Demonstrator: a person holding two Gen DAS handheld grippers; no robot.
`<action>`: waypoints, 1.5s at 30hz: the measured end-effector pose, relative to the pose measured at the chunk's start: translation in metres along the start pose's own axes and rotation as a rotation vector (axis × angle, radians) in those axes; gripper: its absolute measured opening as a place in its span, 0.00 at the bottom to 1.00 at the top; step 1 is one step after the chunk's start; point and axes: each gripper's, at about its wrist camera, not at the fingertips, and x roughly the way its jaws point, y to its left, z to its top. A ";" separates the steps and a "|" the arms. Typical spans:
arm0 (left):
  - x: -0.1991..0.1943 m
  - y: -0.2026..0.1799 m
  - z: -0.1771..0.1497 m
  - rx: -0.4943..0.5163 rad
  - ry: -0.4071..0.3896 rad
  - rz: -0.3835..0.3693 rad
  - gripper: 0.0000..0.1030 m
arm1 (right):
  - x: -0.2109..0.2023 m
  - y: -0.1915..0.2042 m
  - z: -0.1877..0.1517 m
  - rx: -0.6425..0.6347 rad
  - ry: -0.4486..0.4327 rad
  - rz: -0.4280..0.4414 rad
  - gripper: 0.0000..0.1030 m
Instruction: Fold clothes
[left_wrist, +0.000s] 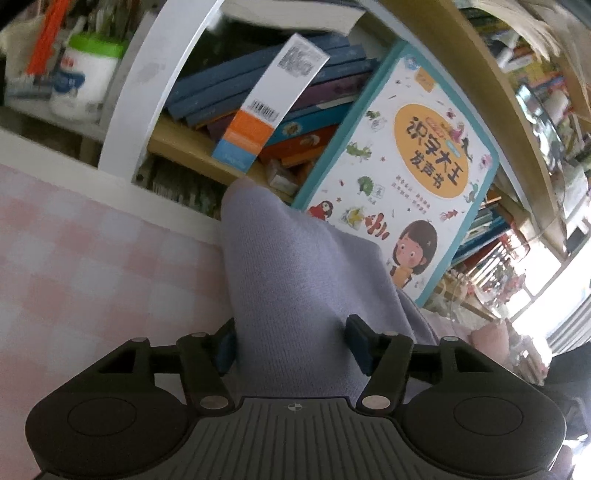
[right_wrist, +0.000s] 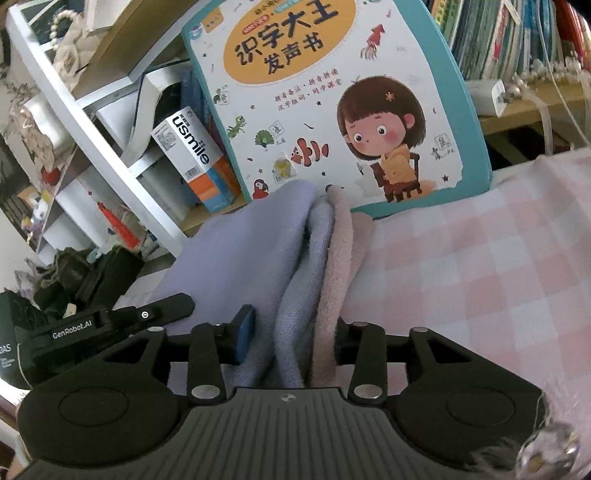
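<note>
Here the left gripper points along the bed toward the bookshelf, tilted so the whole scene leans, and its jaws stand apart with a thick fold of lavender cloth running up between them; whether the blue pads actually press the fabric, the view does not settle. Over on the other side, the right gripper sits level, low over the checked pink sheet, its jaws closed in on a bunched bundle: the lavender cloth on the left and a pink cloth tucked against it on the right, both squeezed between the pads. The left gripper's black body shows just beside it in the right wrist view, lying on the same lavender fabric. Straight ahead, a big children's book with a cartoon girl leans upright against the shelf, right behind the raised cloth. To its left stands a white and orange box, with a stack of blue books above it in the left view, and a white shelf frame alongside.
</note>
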 end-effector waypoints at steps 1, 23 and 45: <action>-0.005 -0.004 -0.001 0.022 -0.013 0.011 0.66 | -0.004 0.003 -0.001 -0.026 -0.013 -0.012 0.45; -0.102 -0.096 -0.079 0.448 -0.250 0.258 0.93 | -0.108 0.043 -0.083 -0.370 -0.279 -0.322 0.89; -0.105 -0.090 -0.115 0.389 -0.324 0.354 0.97 | -0.110 0.055 -0.099 -0.432 -0.352 -0.390 1.00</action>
